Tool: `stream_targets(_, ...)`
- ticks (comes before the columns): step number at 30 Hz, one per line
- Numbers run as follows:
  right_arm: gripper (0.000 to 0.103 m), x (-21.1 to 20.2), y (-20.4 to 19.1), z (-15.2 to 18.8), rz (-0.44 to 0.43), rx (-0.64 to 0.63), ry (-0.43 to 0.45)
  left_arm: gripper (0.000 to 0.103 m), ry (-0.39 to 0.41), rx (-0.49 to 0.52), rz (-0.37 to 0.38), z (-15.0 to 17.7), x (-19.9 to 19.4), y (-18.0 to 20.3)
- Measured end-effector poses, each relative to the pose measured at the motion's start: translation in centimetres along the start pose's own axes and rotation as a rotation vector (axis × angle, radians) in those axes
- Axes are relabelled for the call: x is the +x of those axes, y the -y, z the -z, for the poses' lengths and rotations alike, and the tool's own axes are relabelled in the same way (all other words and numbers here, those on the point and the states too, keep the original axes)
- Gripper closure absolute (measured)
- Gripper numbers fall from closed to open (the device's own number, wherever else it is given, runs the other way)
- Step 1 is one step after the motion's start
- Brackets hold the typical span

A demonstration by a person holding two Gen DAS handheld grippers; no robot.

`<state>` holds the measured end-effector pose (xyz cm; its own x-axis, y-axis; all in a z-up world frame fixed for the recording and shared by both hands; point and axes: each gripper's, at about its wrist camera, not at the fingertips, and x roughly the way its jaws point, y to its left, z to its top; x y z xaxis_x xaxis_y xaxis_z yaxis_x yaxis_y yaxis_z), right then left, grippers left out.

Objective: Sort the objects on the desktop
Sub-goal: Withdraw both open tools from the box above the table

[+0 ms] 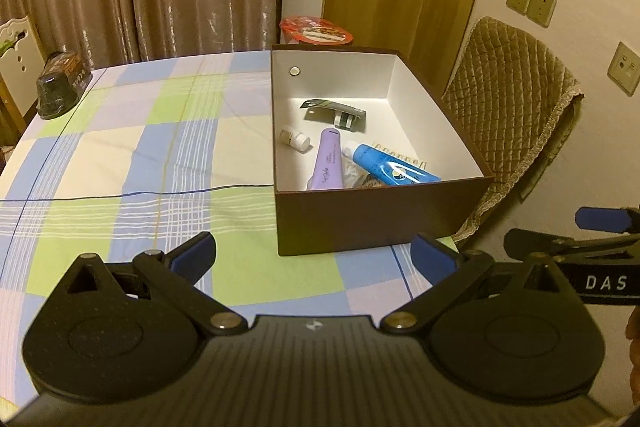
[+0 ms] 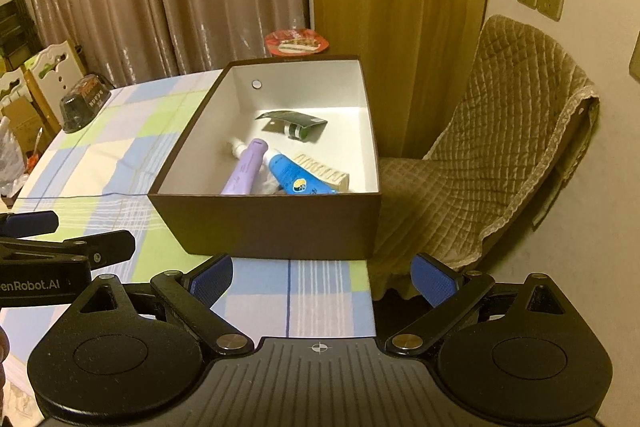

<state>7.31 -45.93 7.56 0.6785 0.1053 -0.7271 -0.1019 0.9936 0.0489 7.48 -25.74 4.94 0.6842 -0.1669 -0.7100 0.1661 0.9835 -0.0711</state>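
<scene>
With both left tongs [image 1: 314,261] and right tongs [image 2: 322,279] held wide and empty, box [image 1: 376,223] judged filled; next, dark container [image 1: 60,89] on surface [image 1: 120,155] to be approached.

**Open cloth to the left, box and chair to the right**

The checked tablecloth [image 1: 120,147] is left bare up to the brown box [image 1: 380,215], whose open top is unobstructed. Passage on the right is blocked by the quilted chair [image 2: 500,147]. A dark container [image 1: 60,87] occupies the far left corner.

one box [image 1: 380,215], two tubes [image 1: 328,163], one comb [image 2: 324,169]
</scene>
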Motion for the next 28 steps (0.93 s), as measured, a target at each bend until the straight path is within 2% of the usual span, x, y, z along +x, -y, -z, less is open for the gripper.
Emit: stream_targets(28, 0.005, 1.6, -0.4, -0.8, -0.016, -0.008, -0.022, 0.001, -0.029, -0.011, 0.004, -0.7, 1.7, 0.0)
